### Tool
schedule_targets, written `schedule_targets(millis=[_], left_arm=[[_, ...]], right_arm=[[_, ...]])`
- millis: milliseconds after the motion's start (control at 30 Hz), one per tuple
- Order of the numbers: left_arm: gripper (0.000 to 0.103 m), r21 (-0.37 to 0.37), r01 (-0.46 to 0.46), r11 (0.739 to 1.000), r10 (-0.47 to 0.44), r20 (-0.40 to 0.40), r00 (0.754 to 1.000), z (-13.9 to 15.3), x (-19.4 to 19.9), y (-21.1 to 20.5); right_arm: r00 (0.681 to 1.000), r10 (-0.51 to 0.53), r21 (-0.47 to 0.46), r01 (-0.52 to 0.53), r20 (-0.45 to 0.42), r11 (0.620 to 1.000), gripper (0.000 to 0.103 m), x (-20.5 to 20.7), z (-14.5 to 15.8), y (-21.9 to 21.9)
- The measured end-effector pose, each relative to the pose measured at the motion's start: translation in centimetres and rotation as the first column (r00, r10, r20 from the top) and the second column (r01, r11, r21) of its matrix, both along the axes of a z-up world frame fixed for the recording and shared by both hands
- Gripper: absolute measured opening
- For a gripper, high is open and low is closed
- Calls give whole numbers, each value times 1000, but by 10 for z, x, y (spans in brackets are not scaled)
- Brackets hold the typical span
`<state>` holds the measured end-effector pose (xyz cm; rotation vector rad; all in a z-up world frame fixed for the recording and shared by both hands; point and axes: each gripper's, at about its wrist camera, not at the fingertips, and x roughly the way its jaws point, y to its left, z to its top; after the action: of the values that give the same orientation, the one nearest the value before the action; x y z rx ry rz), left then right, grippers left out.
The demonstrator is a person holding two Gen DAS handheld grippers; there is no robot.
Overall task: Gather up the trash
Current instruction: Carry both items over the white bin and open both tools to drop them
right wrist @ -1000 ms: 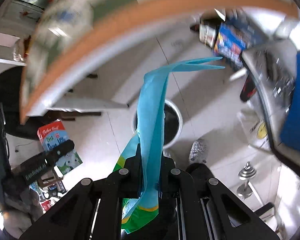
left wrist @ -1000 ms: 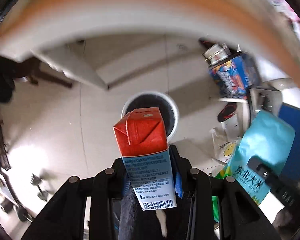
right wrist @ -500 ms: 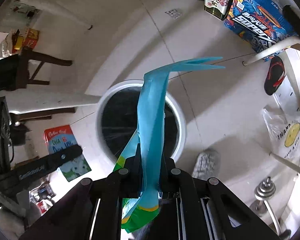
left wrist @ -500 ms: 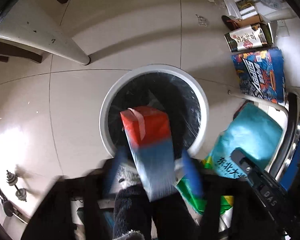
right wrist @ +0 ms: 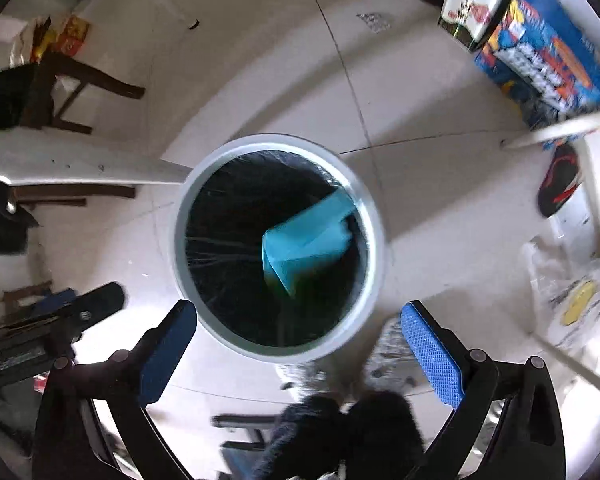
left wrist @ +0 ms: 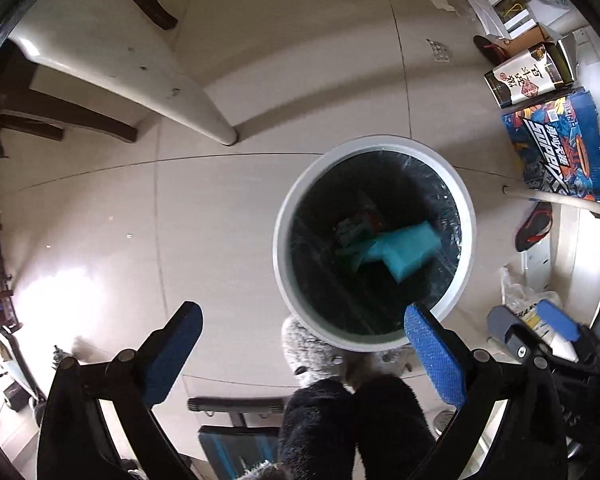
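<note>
Bin [left wrist: 374, 152] drop: both hand-held grippers, left [left wrist: 302, 354] and right [right wrist: 298, 350], hang released and empty above rim, teal packet [right wrist: 306, 236] inside toward 3 o'clock; lift straight up, avoid clipping rim.

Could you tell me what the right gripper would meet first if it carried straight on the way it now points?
Probably the trash bin. The open right gripper points down at its near rim, so it would likely meet that rim or pass just inside onto the teal bag in the black liner; depth is unclear.
</note>
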<state>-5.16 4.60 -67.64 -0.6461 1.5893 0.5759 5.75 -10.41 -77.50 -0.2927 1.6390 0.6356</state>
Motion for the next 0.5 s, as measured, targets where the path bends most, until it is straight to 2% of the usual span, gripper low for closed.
schedule_targets(millis=[233, 367, 500], left_arm=[[103, 27, -10, 1000, 10, 2, 1000, 43, -14, -10], [103, 29, -26, 999, 25, 16, 1000, 78, -20, -18], [103, 44, -28, 999, 27, 41, 999, 126, -26, -26]], right_arm=[[995, 65, -100, -58, 73, 993, 103, -7, 35, -7], [992, 78, -131, -64, 104, 989, 103, -7, 74, -16], [990, 82, -130, -67, 114, 989, 103, -11, 122, -25]])
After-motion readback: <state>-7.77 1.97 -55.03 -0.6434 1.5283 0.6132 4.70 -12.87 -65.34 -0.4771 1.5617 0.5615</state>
